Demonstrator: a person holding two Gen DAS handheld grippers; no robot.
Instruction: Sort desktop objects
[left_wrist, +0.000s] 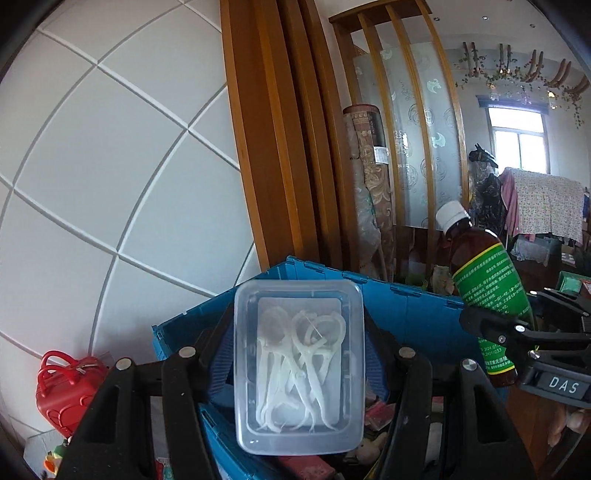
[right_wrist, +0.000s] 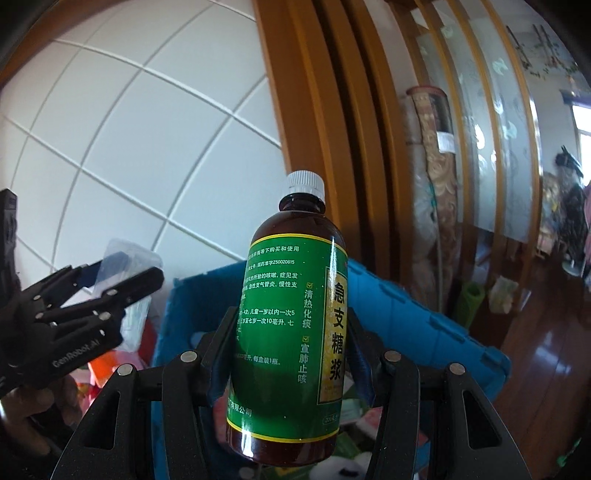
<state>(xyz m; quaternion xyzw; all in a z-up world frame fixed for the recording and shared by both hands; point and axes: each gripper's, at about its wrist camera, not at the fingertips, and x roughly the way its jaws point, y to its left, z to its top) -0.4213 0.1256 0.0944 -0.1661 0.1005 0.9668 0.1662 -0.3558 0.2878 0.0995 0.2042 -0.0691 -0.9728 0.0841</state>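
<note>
My left gripper (left_wrist: 295, 354) is shut on a clear plastic box (left_wrist: 299, 365) of white floss picks and holds it up above the blue crate (left_wrist: 406, 306). My right gripper (right_wrist: 288, 354) is shut on a brown syrup bottle (right_wrist: 291, 325) with a green label and white cap, held upright over the blue crate (right_wrist: 424, 325). The bottle (left_wrist: 480, 280) and the right gripper (left_wrist: 532, 347) show at the right of the left wrist view. The left gripper (right_wrist: 110, 291) with the clear box (right_wrist: 129, 266) shows at the left of the right wrist view.
A red heart-shaped case (left_wrist: 66, 387) sits low on the left by the white panelled wall (left_wrist: 110, 166). Mixed small items lie inside the crate. Wooden slats (left_wrist: 288, 147), a rolled carpet (left_wrist: 369, 177) and a glass screen stand behind the crate.
</note>
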